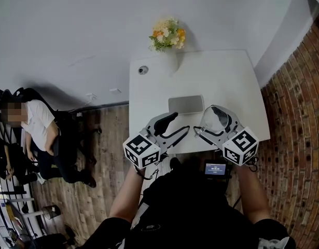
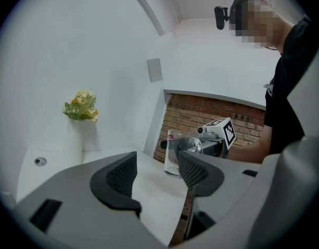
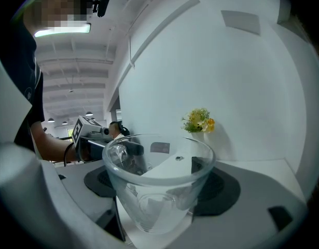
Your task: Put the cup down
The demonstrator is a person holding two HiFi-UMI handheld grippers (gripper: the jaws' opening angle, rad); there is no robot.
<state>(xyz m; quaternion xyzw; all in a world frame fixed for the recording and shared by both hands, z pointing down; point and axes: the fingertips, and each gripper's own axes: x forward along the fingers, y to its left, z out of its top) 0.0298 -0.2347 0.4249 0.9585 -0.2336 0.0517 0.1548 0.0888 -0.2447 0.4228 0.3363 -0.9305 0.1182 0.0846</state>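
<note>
A clear glass cup (image 1: 213,118) stands upright between the jaws of my right gripper (image 1: 217,122), which is shut on it. In the right gripper view the cup (image 3: 158,191) fills the space between both dark pads (image 3: 221,185). Seen from the left gripper view, the cup (image 2: 172,158) has its base at or just above the white table (image 1: 226,77), near the table's near right edge; I cannot tell whether it touches. My left gripper (image 1: 177,125) is beside it on the left, open, with nothing between its fingers (image 2: 118,178).
A white vase of yellow and orange flowers (image 1: 168,35) stands at the table's far edge. A flat grey slab (image 1: 186,104) lies just beyond both grippers. A small round fitting (image 1: 143,70) sits far left. A brick wall (image 1: 299,113) runs along the right. A person (image 1: 40,128) sits at the left.
</note>
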